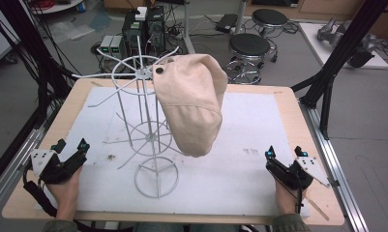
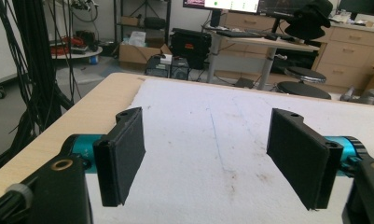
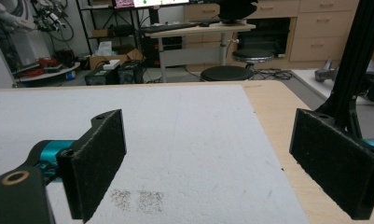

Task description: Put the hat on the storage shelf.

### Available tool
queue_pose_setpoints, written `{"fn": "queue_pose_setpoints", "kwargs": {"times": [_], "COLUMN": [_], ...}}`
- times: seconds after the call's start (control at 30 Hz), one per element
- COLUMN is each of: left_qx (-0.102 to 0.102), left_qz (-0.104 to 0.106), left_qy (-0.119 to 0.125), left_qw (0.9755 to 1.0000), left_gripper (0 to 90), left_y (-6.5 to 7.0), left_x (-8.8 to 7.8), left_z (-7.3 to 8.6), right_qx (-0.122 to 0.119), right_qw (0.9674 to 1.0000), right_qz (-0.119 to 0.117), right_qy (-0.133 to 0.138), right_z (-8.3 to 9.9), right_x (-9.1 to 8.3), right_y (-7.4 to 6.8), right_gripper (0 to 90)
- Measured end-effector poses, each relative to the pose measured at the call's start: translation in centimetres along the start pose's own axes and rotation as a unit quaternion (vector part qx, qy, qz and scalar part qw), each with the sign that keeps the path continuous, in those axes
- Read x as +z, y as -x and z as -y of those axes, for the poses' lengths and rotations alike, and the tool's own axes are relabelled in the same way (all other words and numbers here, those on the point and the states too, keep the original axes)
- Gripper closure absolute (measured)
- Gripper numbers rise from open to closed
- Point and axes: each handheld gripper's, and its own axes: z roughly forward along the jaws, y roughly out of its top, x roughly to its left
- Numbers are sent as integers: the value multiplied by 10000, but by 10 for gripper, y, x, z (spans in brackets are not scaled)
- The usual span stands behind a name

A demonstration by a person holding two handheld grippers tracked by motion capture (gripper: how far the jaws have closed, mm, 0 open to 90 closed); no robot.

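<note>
Two claws sat idle at the bottom corners of the high view, the left claw (image 1: 71,144) at lower left and the right claw (image 1: 284,152) at lower right, each with its jaws spread wide and nothing between them. One beige cap (image 1: 191,101) hung at the centre of the frame from an upper arm of the single white wire rack (image 1: 150,140), which stood on the white mat (image 1: 240,183) covering the counter (image 1: 283,96). Both claws were well apart from the cap. The work appeared to be at its opening step, before any reach. The next move would likely call for one claw to travel up toward the cap and close on its fabric, perhaps with the other steadying the light rack.
</note>
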Motion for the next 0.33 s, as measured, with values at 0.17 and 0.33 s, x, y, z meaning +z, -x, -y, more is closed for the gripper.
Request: {"fn": "queue_pose_setpoints", "kwargs": {"times": [0.17, 0.33], "left_qx": [-28, -19], "left_qz": [-15, -23], "left_qy": [15, -12], "left_qw": [10000, 10000], "left_gripper": [278, 278], "left_y": [-1, -1], "left_x": [0, 1], "left_z": [0, 1], "right_qx": [-8, -24], "right_qw": [10000, 10000], "right_qz": [-14, -37], "right_qy": [-26, -63], "right_z": [1, 2], "right_x": [1, 2], "right_y": [0, 0], "right_gripper": [97, 97]}}
